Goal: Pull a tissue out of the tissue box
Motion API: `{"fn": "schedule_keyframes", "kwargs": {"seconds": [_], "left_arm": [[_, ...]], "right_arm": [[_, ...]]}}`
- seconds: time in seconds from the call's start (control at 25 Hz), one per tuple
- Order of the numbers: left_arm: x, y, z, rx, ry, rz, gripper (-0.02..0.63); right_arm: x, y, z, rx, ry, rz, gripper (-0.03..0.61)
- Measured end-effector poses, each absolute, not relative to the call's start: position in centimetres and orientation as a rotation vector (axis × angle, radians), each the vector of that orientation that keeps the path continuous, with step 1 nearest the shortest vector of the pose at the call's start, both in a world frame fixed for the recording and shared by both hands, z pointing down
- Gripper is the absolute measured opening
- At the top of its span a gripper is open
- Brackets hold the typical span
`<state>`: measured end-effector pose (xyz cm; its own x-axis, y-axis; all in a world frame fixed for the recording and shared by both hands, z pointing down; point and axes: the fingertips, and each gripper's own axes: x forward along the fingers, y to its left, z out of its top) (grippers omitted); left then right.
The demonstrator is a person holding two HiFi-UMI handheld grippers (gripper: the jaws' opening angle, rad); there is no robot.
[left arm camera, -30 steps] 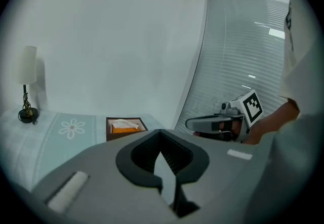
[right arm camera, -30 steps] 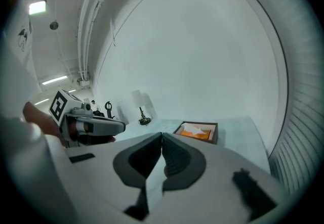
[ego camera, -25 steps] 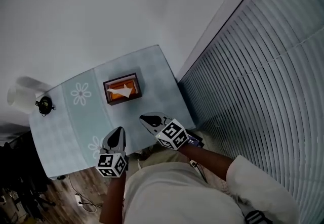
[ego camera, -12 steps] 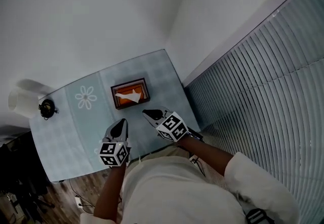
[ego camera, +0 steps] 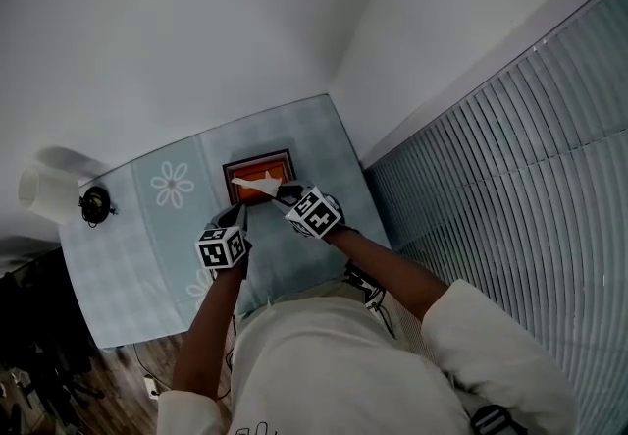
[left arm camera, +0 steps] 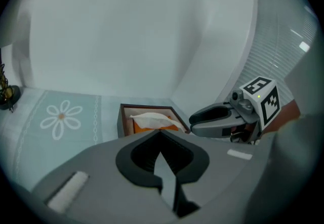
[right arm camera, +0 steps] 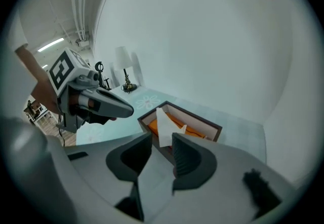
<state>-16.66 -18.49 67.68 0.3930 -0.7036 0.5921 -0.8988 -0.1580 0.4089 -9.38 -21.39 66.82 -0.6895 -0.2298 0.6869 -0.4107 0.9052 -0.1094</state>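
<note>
A dark brown tissue box (ego camera: 283, 160) with an orange lining stands at the back of the pale blue table (ego camera: 147, 246). A white tissue (ego camera: 257, 187) sticks up out of it. My right gripper (ego camera: 286, 195) is at the box's near right corner. Its jaws are opening, and the tissue (right arm camera: 164, 125) stands just ahead of the gap between them, not pinched. My left gripper (ego camera: 236, 216) hovers just short of the box's near left side, shut and empty. In the left gripper view the box (left arm camera: 127, 117) lies right beyond my left gripper (left arm camera: 161, 133), with the right gripper (left arm camera: 194, 121) beside it.
A white lamp shade (ego camera: 43, 193) and a small dark ornament (ego camera: 95, 204) stand at the table's left end. Slatted blinds (ego camera: 510, 178) run along the right and a white wall lies behind the table. Daisy prints (ego camera: 172, 185) mark the cloth.
Both grippers have moved forward and down from the table's near edge up to the tissue box. The right gripper now reaches the tissue.
</note>
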Motion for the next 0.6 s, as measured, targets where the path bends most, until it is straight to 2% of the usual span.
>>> {"fn": "schedule_keyframes", "kwargs": {"seconds": [0.24,0.6], "left_arm": [[-16.6,-19.1,67.9,1.928,-1.359,0.362,0.008],[-16.6,-19.0,67.8,1.92,-1.351,0.366,0.008]], "right_arm": [[-10.2,-22.1,68.1,0.45,-2.303,0.223,0.192],[-11.3,-22.7,70.6,0.396,-2.192,0.079,0.196]]}}
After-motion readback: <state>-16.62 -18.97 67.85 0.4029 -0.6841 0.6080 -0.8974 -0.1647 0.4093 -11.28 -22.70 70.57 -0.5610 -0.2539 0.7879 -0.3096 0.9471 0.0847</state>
